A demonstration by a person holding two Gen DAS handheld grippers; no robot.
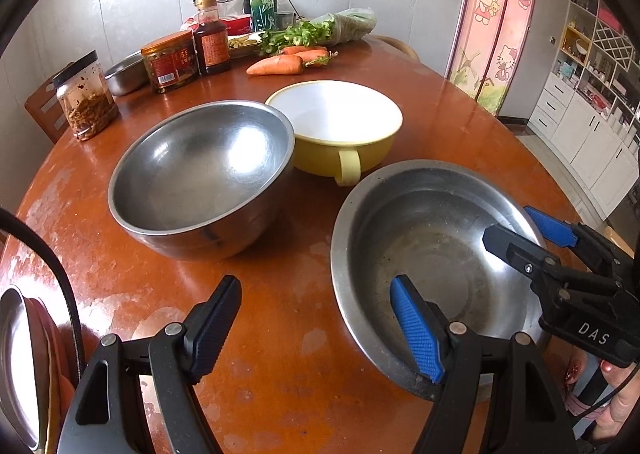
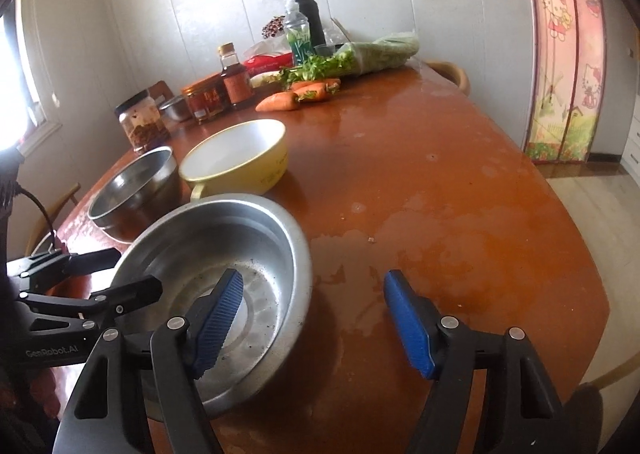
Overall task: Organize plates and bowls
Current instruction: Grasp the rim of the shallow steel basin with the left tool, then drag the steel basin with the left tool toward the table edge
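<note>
A shallow steel basin sits on the brown round table, nearest me. My left gripper is open and straddles the basin's near rim, with one blue pad inside and the other finger over the table. My right gripper is open too, with its left pad inside the basin and its right pad outside the far rim. No pad presses the metal. Behind the basin stand a deep steel bowl and a yellow handled bowl, white inside, touching each other.
Carrots, bagged greens, jars, sauce bottles and a small steel tin crowd the table's far side. A steel dish shows at the bottom left. A person's hand holds the right gripper.
</note>
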